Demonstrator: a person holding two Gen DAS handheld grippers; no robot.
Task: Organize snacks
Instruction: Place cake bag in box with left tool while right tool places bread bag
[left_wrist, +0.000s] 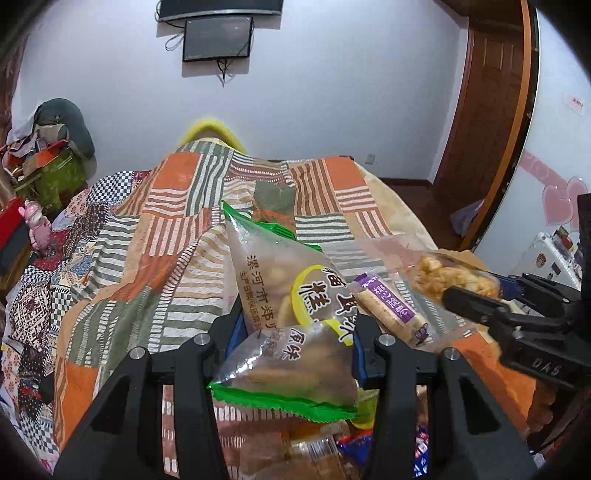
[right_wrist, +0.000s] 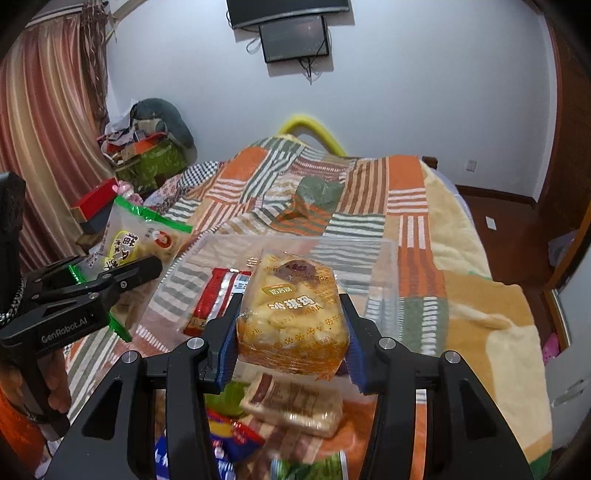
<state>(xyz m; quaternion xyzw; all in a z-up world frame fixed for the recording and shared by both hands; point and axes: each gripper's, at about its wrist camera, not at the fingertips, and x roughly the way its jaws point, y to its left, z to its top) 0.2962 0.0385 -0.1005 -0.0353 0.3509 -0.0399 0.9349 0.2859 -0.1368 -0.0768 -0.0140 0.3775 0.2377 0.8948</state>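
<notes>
Snacks were mid-sort: right gripper (right_wrist: 291, 332) pinched a yellow sachima pack (right_wrist: 293, 321) above the clear plastic bin (right_wrist: 388, 254) (likely its destination); left gripper (left_wrist: 291, 354) clamped a green-edged rice-cake bag (left_wrist: 280, 295), both over the patchwork bedspread (right_wrist: 332, 199).

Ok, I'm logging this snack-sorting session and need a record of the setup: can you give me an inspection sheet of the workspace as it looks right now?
Surface: bed with patchwork blanket.
Job's things: clear plastic bin on the bed holding a red packet; more loose snacks blurred below the grippers.
Grippers: left gripper shut on a green-edged snack bag; right gripper shut on a yellow cake pack.
Clutter: piled boxes and clothes by the curtain.
Cables: loose wires under the wall screen.
Surroundings: white wall, wooden door, striped curtain.
</notes>
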